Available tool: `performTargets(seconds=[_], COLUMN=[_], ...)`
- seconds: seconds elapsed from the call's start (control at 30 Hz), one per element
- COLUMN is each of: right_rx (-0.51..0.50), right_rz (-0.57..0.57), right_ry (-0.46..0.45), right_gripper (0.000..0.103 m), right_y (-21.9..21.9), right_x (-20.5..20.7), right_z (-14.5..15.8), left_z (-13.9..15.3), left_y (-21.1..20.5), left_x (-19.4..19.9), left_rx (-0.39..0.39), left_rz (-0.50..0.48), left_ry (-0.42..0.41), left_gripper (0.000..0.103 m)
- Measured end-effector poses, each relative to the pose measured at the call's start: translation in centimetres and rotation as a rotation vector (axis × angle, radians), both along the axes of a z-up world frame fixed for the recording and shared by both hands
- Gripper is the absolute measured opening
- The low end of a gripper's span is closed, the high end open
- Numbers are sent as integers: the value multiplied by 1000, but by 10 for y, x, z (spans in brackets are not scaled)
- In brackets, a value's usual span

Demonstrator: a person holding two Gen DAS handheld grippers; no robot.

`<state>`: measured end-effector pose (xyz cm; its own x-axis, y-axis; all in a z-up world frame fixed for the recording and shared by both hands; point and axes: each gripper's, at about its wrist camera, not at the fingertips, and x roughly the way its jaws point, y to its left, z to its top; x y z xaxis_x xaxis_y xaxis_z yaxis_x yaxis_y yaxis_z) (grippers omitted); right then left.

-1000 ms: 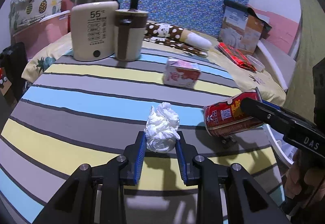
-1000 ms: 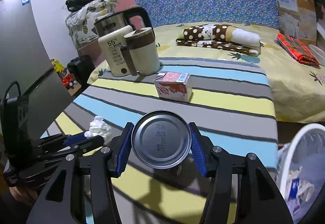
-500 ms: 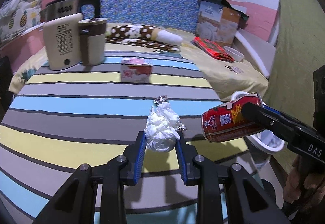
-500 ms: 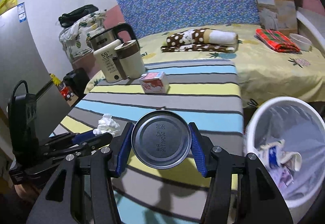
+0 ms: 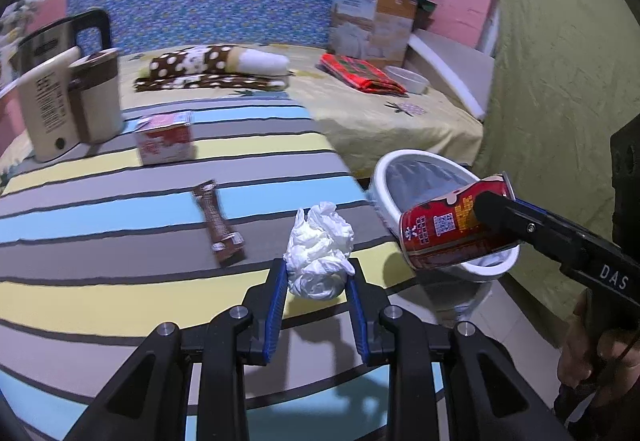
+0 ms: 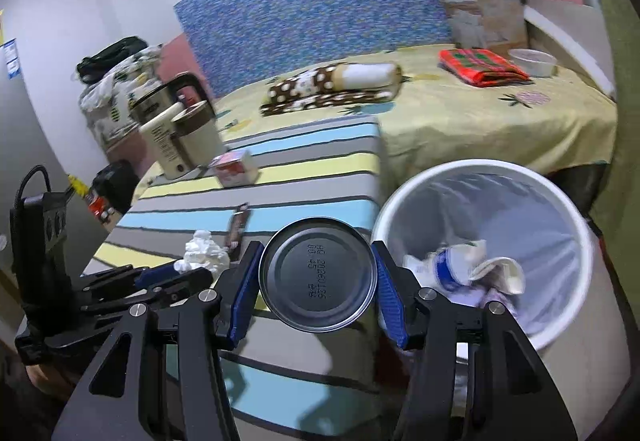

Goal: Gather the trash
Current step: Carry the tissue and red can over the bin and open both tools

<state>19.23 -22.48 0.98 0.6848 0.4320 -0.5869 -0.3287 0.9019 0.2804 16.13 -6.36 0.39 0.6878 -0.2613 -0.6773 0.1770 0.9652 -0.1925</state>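
My left gripper [image 5: 318,281] is shut on a crumpled white tissue [image 5: 318,261] and holds it above the striped table [image 5: 100,293]. My right gripper [image 6: 318,281] is shut on a red can, whose silver base [image 6: 318,275] faces the camera. In the left wrist view the can [image 5: 448,229] hangs at the near rim of the white trash bin [image 5: 416,169]. The bin [image 6: 560,197] stands right of the table and holds crumpled trash [image 6: 468,265]. A brown wrapper [image 5: 218,229] and a small red-and-white carton [image 5: 164,139] lie on the table.
A kettle and a beige appliance [image 5: 68,97] stand at the table's far left. Behind is a bed [image 6: 480,113] with a dotted bundle [image 6: 336,85], a red cloth, a bowl and a cardboard box [image 6: 484,9]. A green curtain [image 5: 560,81] hangs at right.
Both grippers have lifted and swung right with their loads. The can now sits at the bin's rim, and the brown wrapper on the table has come into view.
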Motion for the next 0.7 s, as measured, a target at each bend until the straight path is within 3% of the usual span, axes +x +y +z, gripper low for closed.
performTargets(seconds=[0.7], right_rx=[8], right_rz=[-199], right_ry=[7], right_gripper=[55], right_y=[-72], right_x=[-1], right_z=[-10], left_z=[1], left_y=[-88], left_x=[40], left_rx=[-21], left_rz=[-170], left_ry=[-3], left_gripper=[29])
